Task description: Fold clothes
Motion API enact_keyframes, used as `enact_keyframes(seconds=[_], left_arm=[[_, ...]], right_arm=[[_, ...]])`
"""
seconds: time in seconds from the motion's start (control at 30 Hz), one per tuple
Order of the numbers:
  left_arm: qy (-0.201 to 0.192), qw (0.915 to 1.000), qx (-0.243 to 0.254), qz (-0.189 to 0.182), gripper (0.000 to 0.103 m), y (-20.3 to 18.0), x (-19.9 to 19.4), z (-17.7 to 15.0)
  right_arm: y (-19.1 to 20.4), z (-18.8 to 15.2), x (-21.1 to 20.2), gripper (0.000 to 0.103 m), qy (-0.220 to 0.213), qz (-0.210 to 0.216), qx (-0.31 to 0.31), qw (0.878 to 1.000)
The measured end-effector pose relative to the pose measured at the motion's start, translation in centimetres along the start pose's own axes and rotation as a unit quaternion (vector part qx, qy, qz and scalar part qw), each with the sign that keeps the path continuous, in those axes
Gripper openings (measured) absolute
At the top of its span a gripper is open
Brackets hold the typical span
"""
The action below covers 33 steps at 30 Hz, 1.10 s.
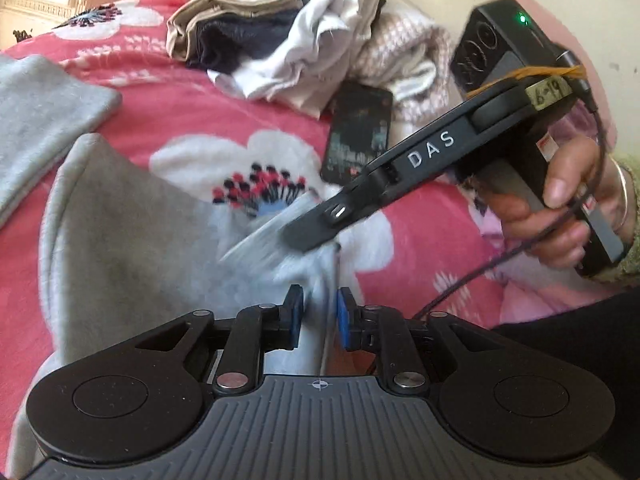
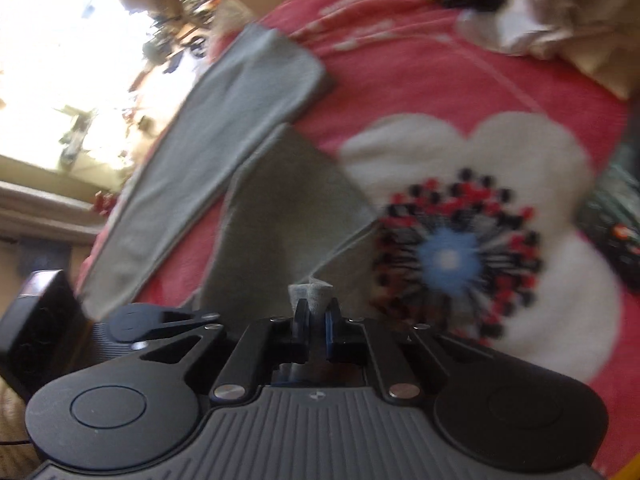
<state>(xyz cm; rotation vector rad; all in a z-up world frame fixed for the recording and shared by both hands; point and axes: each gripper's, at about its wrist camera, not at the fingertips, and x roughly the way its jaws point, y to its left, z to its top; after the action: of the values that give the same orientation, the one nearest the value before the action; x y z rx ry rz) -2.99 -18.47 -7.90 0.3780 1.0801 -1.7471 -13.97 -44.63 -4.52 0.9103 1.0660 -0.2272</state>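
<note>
- Left wrist view: the left gripper [image 1: 320, 312] points down at a grey garment [image 1: 120, 248] lying on the bed [image 1: 224, 120], whose cover is pink with large white flowers.
- A blurred strip of the grey cloth runs up between the blue pads; the jaws stand narrow and appear clenched on that edge, though blur leaves some doubt.
- The right gripper [image 1: 308, 232] comes in from the right, held by a hand [image 1: 560, 208], its tips closed on the same garment just beyond the left jaws. Both grippers hold neighbouring points of one edge, the left being the nearer to this camera.
- From the jaws the body of the garment spreads left and far; one leg or sleeve [image 1: 44, 120] lies apart at far left.
- Readable writing: "DAS" on the right gripper's arm, and a small tag reading what looks like "6-19". A green light glows on its camera block.
- Far behind, a heap of unfolded clothes [image 1: 288, 32] and a dark phone [image 1: 356, 136] sit on the cover.
- Right wrist view: the right gripper [image 2: 316, 312] is clenched on a small tuft of grey cloth poking up between its pads.
- The garment's long axis runs from the jaws up and left; its two long limbs lie side by side, so I judge the fold must carry the held edge that way.
</note>
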Motion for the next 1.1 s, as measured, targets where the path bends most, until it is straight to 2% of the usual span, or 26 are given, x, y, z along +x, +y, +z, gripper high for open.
enact_keyframes(seconds=[0.13, 0.17, 0.23, 0.3, 0.37, 0.43, 0.53, 0.6, 0.73, 0.77, 0.8, 0.87, 0.9, 0.97, 1.03, 1.1], left_arm=[[0.076, 0.9957, 0.043, 0.032, 0.024, -0.1, -5.2, -0.9], [0.096, 0.9935, 0.04, 0.048, 0.028, 0.2, -7.0, -1.6], [0.134, 0.9872, 0.024, 0.084, 0.028, 1.0, -10.4, -3.2], [0.155, 0.9794, -0.005, 0.13, 0.028, 1.9, -13.5, -5.0], [0.159, 0.9719, -0.051, 0.166, 0.028, 2.8, -16.7, -6.9], [0.153, 0.9641, -0.082, 0.201, 0.028, 3.1, -19.4, -8.8], [0.133, 0.9539, -0.115, 0.243, 0.035, 3.1, -22.4, -11.8], [0.113, 0.9473, -0.142, 0.264, 0.039, 3.4, -23.2, -14.2], [0.118, 0.9227, -0.195, 0.311, 0.039, 4.5, -22.3, -18.2], [0.12, 0.9182, -0.202, 0.319, 0.039, 4.5, -22.2, -19.1], [0.121, 0.9138, -0.209, 0.327, 0.039, 4.4, -22.2, -19.9], [0.118, 0.9067, -0.222, 0.339, 0.039, 4.3, -22.6, -21.2], [0.113, 0.9024, -0.229, 0.347, 0.039, 4.4, -23.0, -21.8], [0.103, 0.8944, -0.242, 0.361, 0.04, 4.6, -23.9, -23.0], [0.097, 0.8854, -0.25, 0.38, 0.04, 4.8, -24.6, -24.0], [0.101, 0.8739, -0.242, 0.409, 0.04, 4.7, -24.9, -24.8]], right_arm=[[-2.1, -2.3, -3.3, 0.006, -0.032, -0.03, 0.025, 0.999], [-2.8, -3.1, -3.9, 0.006, -0.034, -0.04, 0.031, 0.998], [-4.5, -4.8, -4.0, 0.006, -0.026, -0.061, 0.05, 0.997], [-6.2, -6.4, -3.3, 0.006, -0.011, -0.077, 0.074, 0.994], [-6.9, -6.9, -3.5, 0.006, -0.016, -0.07, 0.096, 0.993], [-6.2, -7.0, -4.7, 0.006, -0.038, -0.066, 0.086, 0.993], [-5.6, -7.4, -5.4, 0.006, -0.048, -0.081, 0.074, 0.993], [-6.7, -7.7, -4.0, 0.006, -0.024, -0.101, 0.084, 0.991], [-8.3, -7.9, -2.4, 0.016, 0.013, -0.14, 0.109, 0.984], [-7.9, -7.6, -2.9, 0.025, 0.011, -0.161, 0.096, 0.982], [-7.3, -7.3, -3.3, 0.028, 0.007, -0.188, 0.078, 0.979], [-5.7, -6.5, -4.5, 0.031, -0.018, -0.273, 0.003, 0.962], [-4.8, -6.2, -5.1, 0.031, -0.037, -0.294, -0.033, 0.955], [-2.8, -5.0, -6.1, 0.031, -0.073, -0.286, -0.084, 0.952], [0.1, -3.6, -5.4, 0.031, -0.087, -0.238, -0.153, 0.955], [3.2, -2.2, -4.0, 0.031, -0.091, -0.183, -0.233, 0.951]])
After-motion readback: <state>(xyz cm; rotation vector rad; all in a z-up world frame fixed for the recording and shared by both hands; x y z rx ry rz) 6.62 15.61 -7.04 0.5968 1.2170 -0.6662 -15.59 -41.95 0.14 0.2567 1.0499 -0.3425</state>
